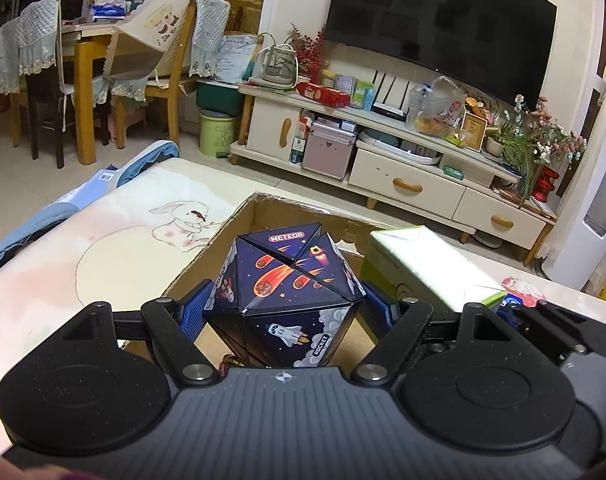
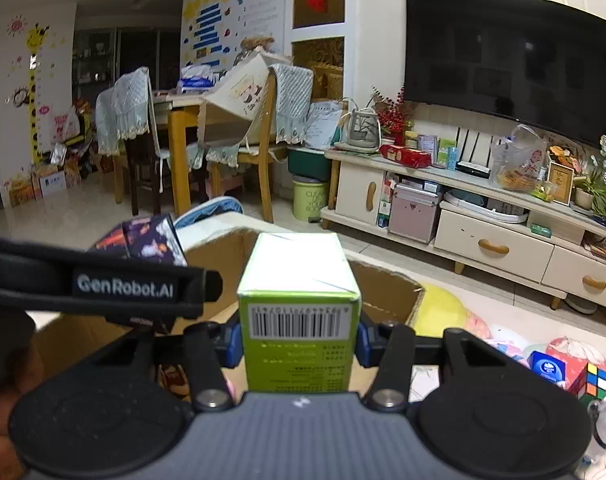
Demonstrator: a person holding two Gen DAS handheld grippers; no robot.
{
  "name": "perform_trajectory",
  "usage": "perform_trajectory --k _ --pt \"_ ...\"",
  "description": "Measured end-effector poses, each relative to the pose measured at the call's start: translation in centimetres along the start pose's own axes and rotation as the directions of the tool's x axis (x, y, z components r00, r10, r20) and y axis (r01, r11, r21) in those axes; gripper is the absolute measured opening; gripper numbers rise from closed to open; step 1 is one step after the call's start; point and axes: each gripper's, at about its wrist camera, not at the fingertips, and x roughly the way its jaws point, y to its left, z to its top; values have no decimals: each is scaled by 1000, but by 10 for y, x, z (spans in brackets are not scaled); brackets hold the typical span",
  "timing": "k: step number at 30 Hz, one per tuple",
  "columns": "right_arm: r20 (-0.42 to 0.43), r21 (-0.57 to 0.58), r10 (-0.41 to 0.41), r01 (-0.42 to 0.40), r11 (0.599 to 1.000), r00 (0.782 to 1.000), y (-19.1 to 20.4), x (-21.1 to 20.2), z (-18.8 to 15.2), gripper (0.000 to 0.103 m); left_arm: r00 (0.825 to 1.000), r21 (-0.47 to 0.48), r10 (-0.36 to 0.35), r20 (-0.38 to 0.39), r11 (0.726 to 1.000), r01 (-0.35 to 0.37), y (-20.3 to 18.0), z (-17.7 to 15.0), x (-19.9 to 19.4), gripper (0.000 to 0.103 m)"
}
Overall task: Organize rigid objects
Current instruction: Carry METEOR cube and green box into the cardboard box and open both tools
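Multicoloured puzzle cube [image 2: 594,384], right view only

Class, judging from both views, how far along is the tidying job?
Done: nothing is clearly packed. In hand: left claw grips the space puzzle, right claw grips the green box, both over the cardboard box. Left: colour cube and blue tin outside.

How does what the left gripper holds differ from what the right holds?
The left gripper holds a dark, faceted space-print puzzle; the right gripper holds a plain green carton with a barcode. The puzzle needs wide jaws, the carton narrower ones. Both hang over the cardboard box.
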Motion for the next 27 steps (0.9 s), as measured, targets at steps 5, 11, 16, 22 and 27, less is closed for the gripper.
perform_trajectory --k 5,11,16,22,27 --pt "-30 17 -1 2 1000 1000 -2 8 -4 51 1000 -3 2 -25 1000 -2 -3 0 5 96" --pt "5 17 -37 37 999 999 0 -11 -7 72 999 -11 27 -32 1000 -27 -4 0 5 103" --pt "56 -7 -71 72 997 996 5 -35 -11 81 1000 -14 10 -2 1000 -10 -8 2 -3 103" --pt "98 -3 -115 116 993 989 2 -57 -17 84 1000 -11 -11 1 1000 11 -10 -1 -4 103" --pt "105 40 -139 136 990 985 -6 -69 -24 86 1000 -16 -25 2 1000 25 -9 0 -4 103"
